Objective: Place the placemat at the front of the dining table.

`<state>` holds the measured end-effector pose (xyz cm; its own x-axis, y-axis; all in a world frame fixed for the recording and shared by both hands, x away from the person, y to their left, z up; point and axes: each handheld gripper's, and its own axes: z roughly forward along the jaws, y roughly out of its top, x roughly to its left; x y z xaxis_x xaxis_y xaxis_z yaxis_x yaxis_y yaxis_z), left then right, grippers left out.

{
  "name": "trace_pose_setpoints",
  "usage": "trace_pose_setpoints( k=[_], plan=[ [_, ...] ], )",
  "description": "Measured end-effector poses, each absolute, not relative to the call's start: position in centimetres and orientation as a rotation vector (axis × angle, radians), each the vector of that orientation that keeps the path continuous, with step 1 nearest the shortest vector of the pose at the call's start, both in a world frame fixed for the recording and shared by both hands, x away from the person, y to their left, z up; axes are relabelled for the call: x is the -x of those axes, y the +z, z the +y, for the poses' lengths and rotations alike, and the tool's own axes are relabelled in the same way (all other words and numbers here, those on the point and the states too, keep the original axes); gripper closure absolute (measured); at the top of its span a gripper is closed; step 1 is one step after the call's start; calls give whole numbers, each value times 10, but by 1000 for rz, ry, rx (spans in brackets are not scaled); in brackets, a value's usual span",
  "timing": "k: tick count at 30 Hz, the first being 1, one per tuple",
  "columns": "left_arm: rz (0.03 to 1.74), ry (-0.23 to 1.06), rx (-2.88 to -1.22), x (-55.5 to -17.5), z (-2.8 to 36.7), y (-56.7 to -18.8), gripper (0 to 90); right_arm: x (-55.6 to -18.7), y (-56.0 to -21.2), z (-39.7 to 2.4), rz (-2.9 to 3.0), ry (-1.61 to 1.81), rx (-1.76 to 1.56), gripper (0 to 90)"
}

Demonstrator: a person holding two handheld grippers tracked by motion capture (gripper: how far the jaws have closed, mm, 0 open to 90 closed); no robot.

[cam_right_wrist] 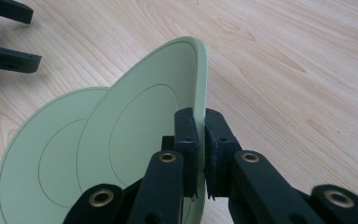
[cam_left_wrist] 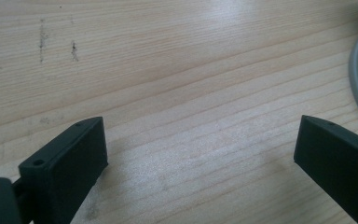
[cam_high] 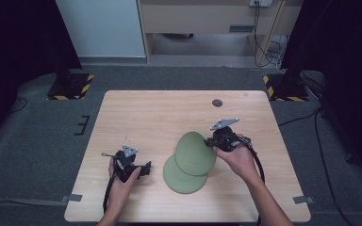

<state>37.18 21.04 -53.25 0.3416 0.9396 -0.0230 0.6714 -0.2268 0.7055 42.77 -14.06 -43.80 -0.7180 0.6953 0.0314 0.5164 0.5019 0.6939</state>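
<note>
Two green plates on desk (cam_high: 136, 113). Right gripper (cam_right_wrist: 200, 140) pinches top plate (cam_right_wrist: 140, 126) rim at 3 o'clock, tipping it off bottom plate (cam_right_wrist: 37, 154), likely to lift. Left gripper (cam_left_wrist: 200, 158) spread, empty.

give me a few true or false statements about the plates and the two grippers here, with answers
1. The right gripper is shut on the rim of a tilted green plate. True.
2. The left gripper holds a plate. False: it is open over bare table.
3. A second green plate lies flat on the table. True.
4. The two plates are far apart. False: the tilted plate overlaps the flat one.
</note>
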Motion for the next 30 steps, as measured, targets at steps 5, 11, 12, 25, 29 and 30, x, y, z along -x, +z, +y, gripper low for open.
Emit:
trace_pose_setpoints(
  k=[5, 11, 12, 25, 29, 30],
  plan=[
    [1413, 558, -1983, -372, 211, -533, 20, -428, -436, -147, 2481, 1032, -1041, 858],
    [1424, 566, -1984, -373, 211, -535, 20, -429, -434, -151, 2469, 1039, -1053, 858],
    [1428, 565, -1982, -373, 211, -535, 20, -429, -434, -151, 2468, 1040, -1052, 858],
    [1428, 583, -1988, -374, 210, -536, 11, -429, -419, -162, 2412, 1083, -1071, 859],
    [1428, 583, -1989, -374, 210, -536, 10, -429, -416, -165, 2404, 1098, -1076, 859],
    [1428, 583, -1989, -374, 210, -536, 10, -429, -416, -165, 2404, 1098, -1076, 859]
  ],
)
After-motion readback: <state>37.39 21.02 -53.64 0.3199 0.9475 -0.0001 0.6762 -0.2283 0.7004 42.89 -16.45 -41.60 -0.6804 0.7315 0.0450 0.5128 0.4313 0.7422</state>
